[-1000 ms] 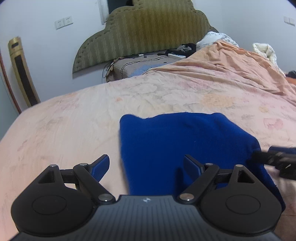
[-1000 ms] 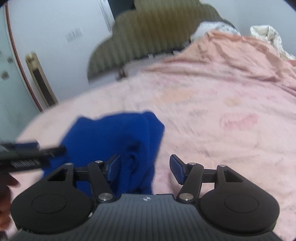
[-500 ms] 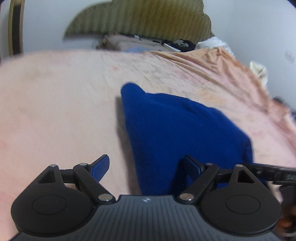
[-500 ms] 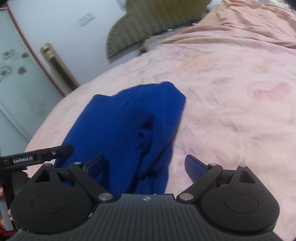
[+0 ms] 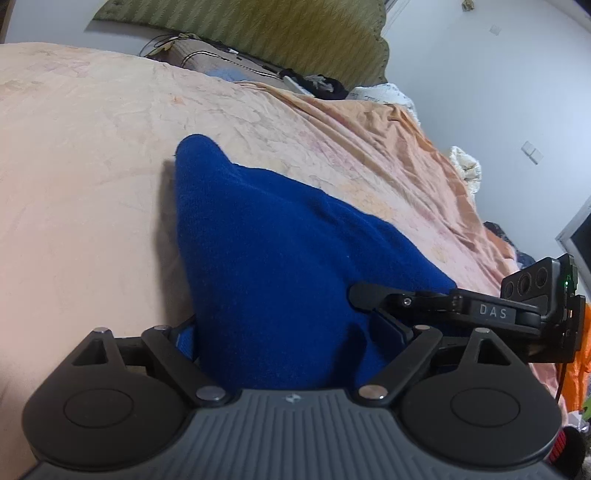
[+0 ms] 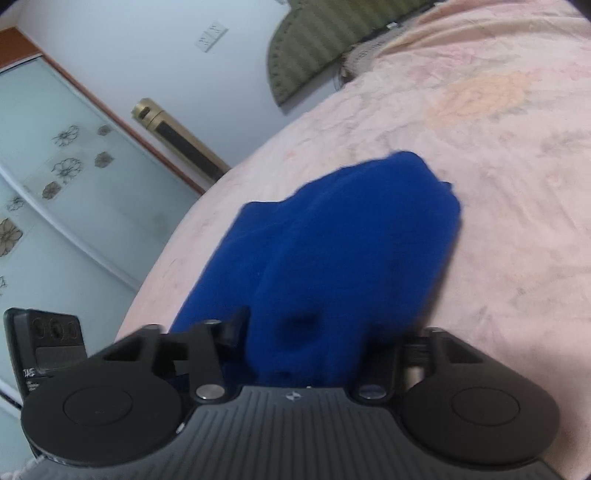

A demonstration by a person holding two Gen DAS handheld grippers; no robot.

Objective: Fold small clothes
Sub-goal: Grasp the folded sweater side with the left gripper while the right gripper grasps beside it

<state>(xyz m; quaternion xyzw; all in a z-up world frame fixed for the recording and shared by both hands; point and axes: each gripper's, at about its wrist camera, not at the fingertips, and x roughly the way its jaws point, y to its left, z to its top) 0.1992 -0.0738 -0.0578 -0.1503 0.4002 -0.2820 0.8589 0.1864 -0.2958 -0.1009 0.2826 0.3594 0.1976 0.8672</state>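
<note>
Between the fingers of my left claw (image 5: pixel 291 343) sat the near edge of the blue garment (image 5: pixel 280 258), the jaws spread wide on either side of the cloth without pinching it. My right claw (image 6: pixel 314 343) likewise stood wide open astride the garment's near edge, its arm crossing in from the right in the left view. The folded garment lay on the pink bed (image 5: pixel 74 166), tapering away toward the olive headboard (image 5: pixel 258 33) at the far end.

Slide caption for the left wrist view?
Left tongs straddle the near edge of a blue garment on a pink bedsheet.
</note>
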